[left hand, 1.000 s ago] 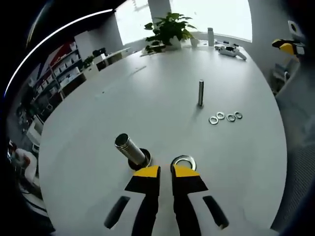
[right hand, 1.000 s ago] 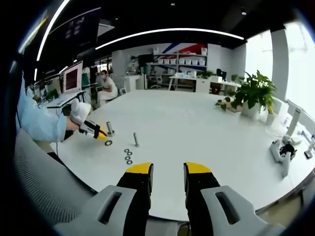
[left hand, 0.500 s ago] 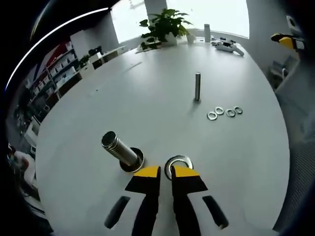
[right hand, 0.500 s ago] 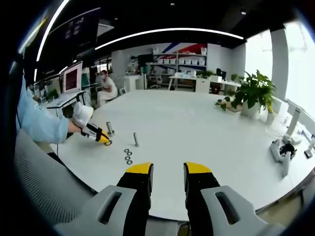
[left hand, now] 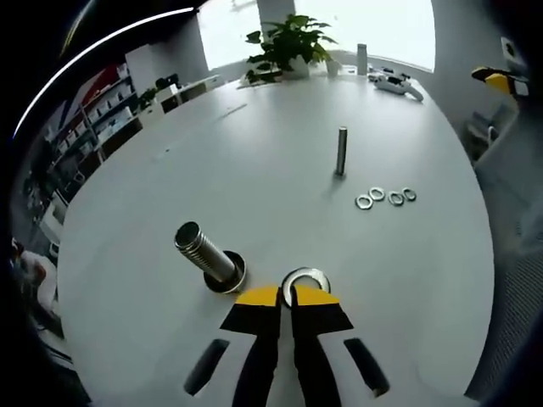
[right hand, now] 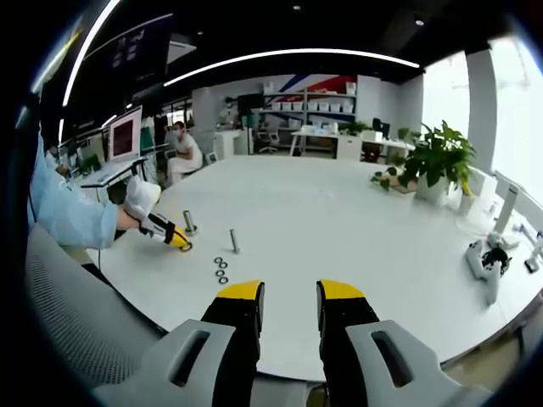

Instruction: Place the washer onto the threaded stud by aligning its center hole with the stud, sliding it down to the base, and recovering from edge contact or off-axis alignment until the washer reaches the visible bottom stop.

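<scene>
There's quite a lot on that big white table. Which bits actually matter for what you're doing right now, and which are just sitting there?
In the job:
- washer, lying flat on the table, pinched at its near edge by the left gripper
- large threaded stud beside it

Lying about:
- thin stud
- four spare washers
- potted plant
- white device near the table's edge
- right gripper, open and idle
</scene>
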